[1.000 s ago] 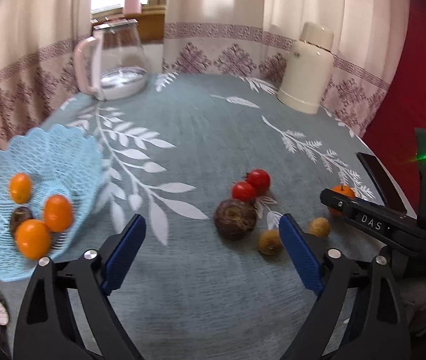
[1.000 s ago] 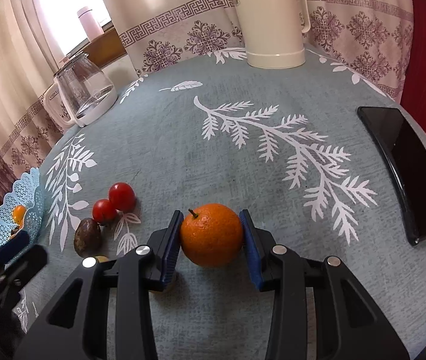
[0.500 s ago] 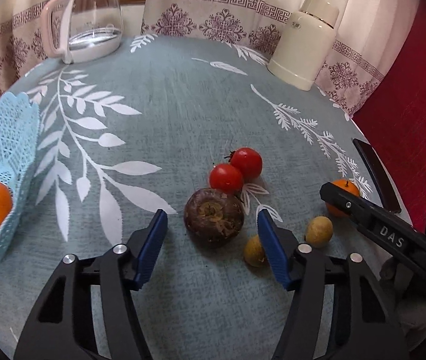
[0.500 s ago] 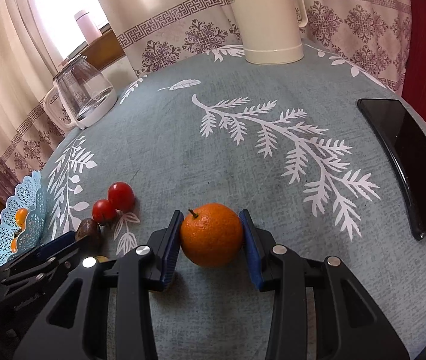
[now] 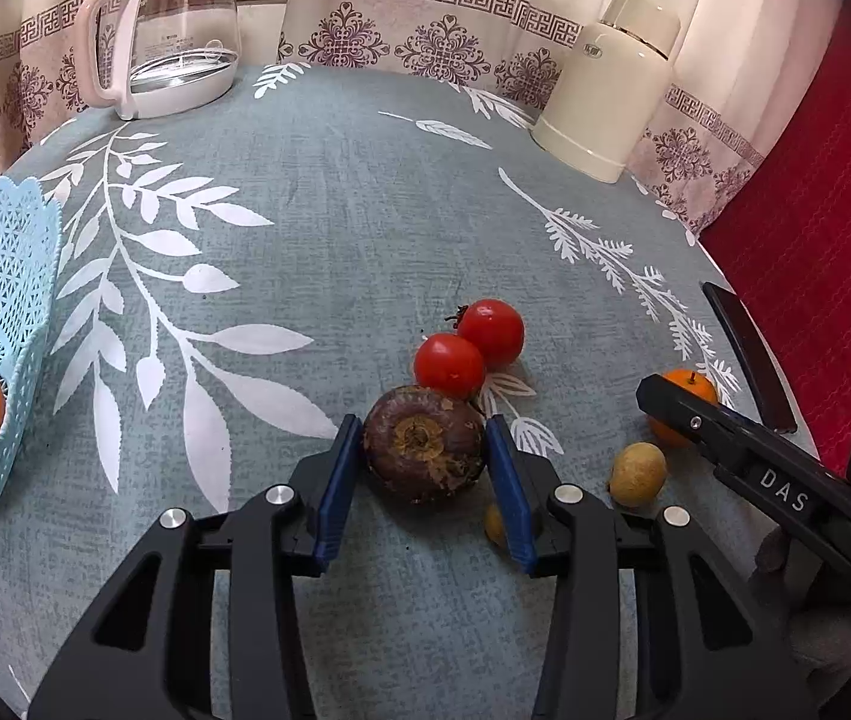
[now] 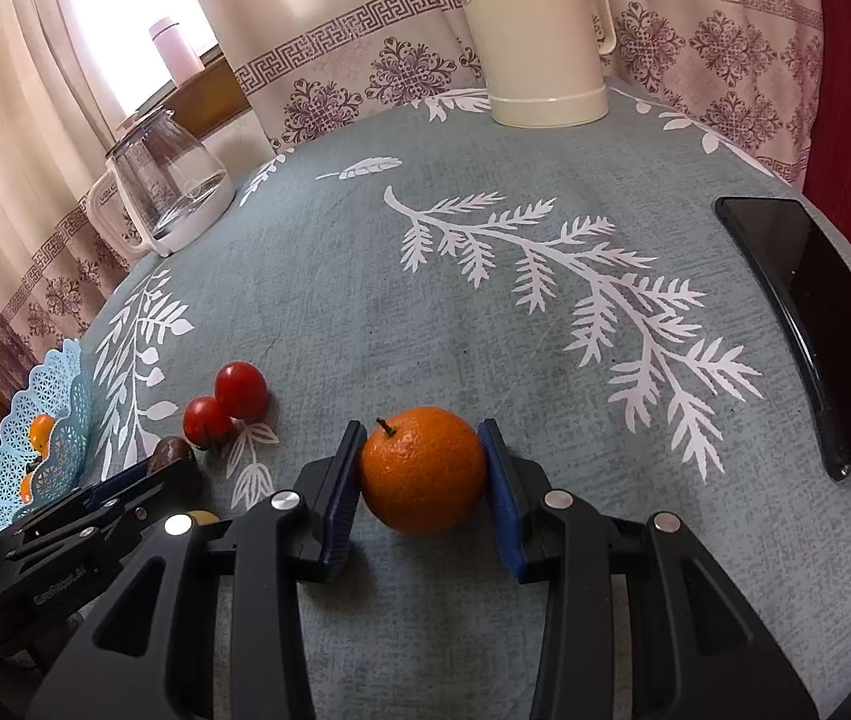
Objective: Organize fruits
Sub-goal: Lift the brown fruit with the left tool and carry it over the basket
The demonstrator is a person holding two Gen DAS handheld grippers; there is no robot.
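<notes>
At your 4 o'clock in the left wrist view, the right gripper point(image 5: 680, 405) arm reads "DAS". Kettle point(image 5: 170, 30) and flask point(image 5: 605, 84) carry small marks, both unreadable.

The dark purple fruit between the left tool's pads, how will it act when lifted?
The dark purple fruit looks round, so it may roll if released. Its rough skin probably grips the pads well. It seems firm, unlikely to squash.

L gripper point(image 5: 424, 459) pads clamped narrow; R gripper point(image 6: 423, 468) likewise, both low.
</notes>
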